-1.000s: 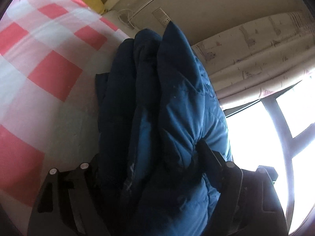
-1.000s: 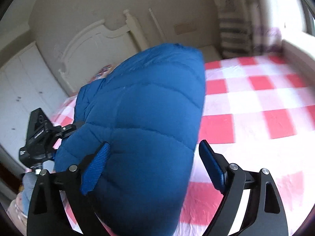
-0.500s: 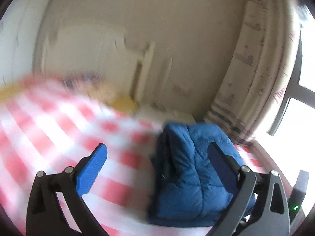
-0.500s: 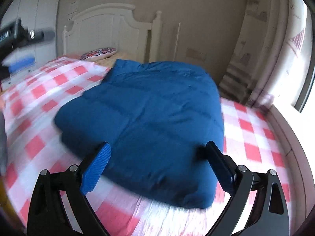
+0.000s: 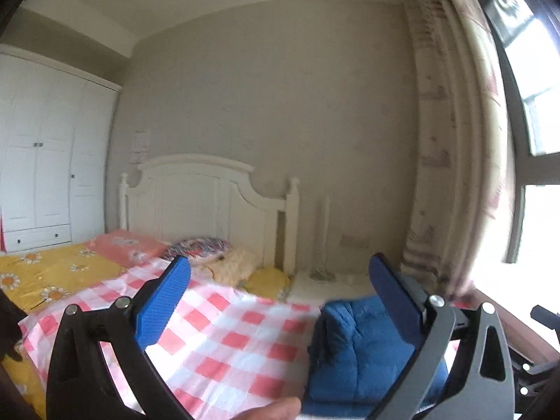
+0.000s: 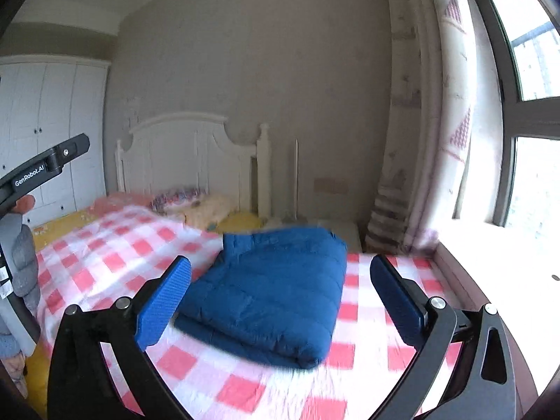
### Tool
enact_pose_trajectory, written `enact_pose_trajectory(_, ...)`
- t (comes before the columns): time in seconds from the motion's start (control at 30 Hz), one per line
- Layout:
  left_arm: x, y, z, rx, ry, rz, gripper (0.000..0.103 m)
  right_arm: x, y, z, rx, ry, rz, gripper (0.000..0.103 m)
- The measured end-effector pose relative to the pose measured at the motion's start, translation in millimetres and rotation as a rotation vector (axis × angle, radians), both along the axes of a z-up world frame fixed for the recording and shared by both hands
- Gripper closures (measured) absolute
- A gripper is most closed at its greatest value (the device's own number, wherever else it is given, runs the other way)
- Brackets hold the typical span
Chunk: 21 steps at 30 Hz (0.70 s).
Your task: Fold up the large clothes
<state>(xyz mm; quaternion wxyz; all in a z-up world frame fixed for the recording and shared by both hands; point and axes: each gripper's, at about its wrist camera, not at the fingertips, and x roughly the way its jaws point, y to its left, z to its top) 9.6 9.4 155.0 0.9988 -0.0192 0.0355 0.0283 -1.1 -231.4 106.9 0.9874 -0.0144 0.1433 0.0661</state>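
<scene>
The folded blue padded jacket (image 6: 276,290) is seen lying on the red-and-white checked bedspread (image 6: 115,255), its long axis running from lower centre toward upper right of the right wrist view. The right claw (image 6: 280,297) is spread wide, its jaws having just been opening, nothing between them; the jacket lies directly ahead. In the left wrist view the jacket (image 5: 360,346) is pushed to lower right, and the left claw (image 5: 280,301), likewise spread and empty, is aimed past it. The right claw is judged better aligned.

blue puffer jacket (image 6: 276,287) | folded flat | lying on checked bedspread (image 6: 105,255)
</scene>
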Motion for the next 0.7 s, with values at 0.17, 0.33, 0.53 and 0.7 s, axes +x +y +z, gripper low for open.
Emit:
enact_pose_trajectory(0.17,6,-19,-34,0.038,0.182,-0.043,0.002,-18,3,-21,0.006,0.03,0.007,0.005)
enact_pose_trajectory(0.33,10,-38,-68,0.115,0.313,-0.108,0.002,-29,1,-26,-0.018,0.032,0.004,0.005)
enact_pose_trajectory(0.53,18,-39,-84,0.097,0.369,-0.124,0.002,-28,-21,-26,0.06,0.027,-0.046,0.005)
enact_pose_trajectory(0.7,28,-40,-100,0.099,0.411,-0.124,0.002,6,-29,-43,0.083,0.081,-0.08,0.005)
